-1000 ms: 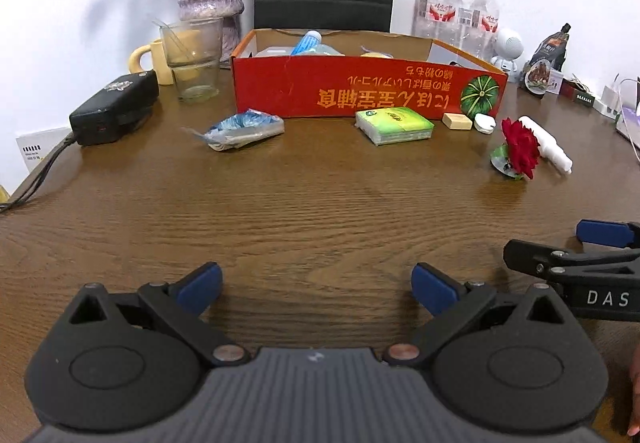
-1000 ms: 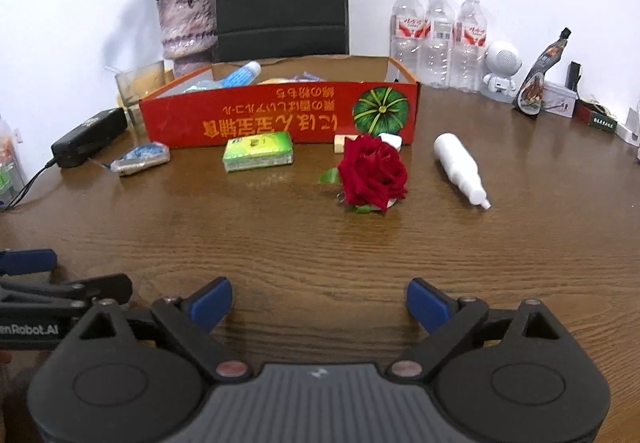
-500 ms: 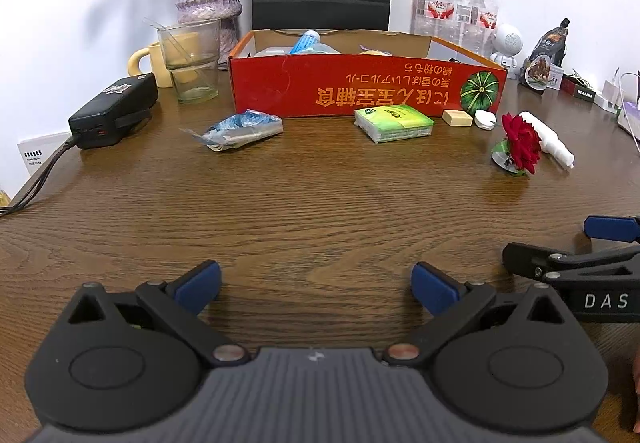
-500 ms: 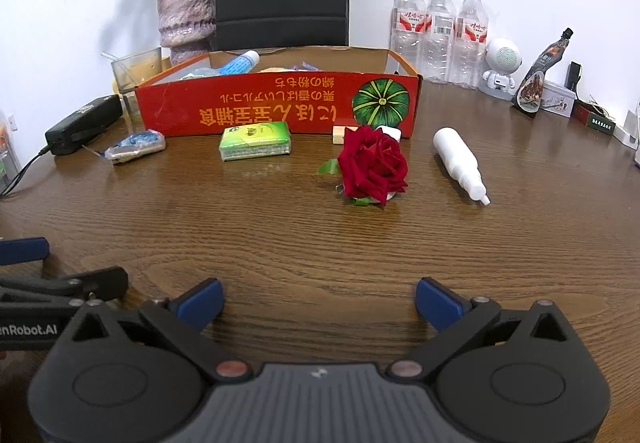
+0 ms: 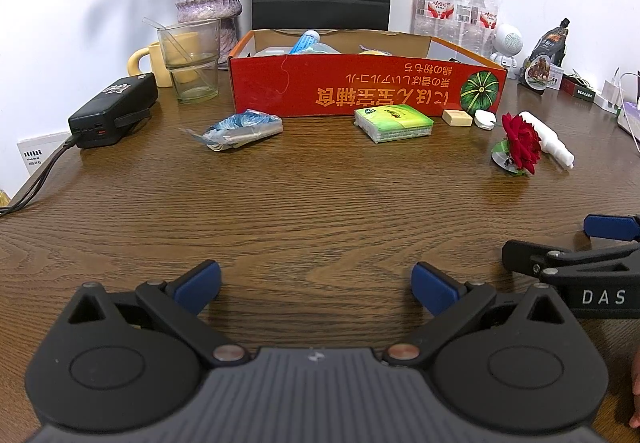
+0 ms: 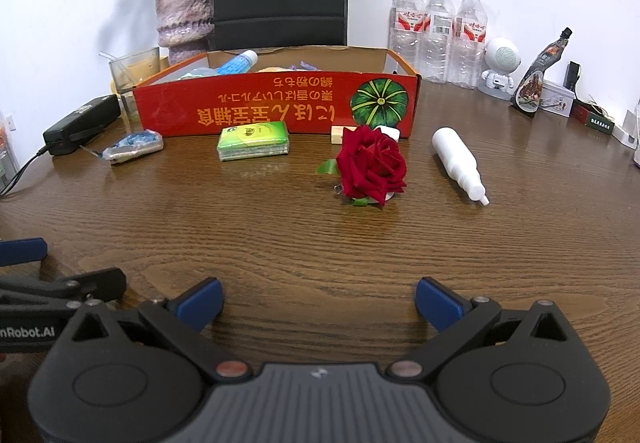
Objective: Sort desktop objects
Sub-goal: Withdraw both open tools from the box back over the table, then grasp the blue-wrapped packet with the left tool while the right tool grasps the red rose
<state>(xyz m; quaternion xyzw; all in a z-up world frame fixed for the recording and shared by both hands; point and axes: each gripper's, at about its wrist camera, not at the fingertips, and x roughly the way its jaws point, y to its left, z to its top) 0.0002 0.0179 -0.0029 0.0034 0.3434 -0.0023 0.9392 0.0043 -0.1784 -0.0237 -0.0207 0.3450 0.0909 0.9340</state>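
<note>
While both my hands hold still over the near edge of the table [image 6: 520, 243], my right gripper [image 6: 318, 301] has just finished spreading to full width, nothing between its jaws. So I judge it ready for a first pick; the rose [image 6: 372, 167] lies straight ahead, white bottle [image 6: 458, 159] to its right. Left gripper [image 5: 316, 283] also wide, empty. The red box [image 6: 276, 105] sits far behind the tissue pack [image 6: 253, 141]. Versus a second ago: only slightly wider right jaws; objects unmoved.

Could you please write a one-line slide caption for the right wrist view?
Open right tongs over the wooden table, facing a red rose, white bottle and red box.
</note>
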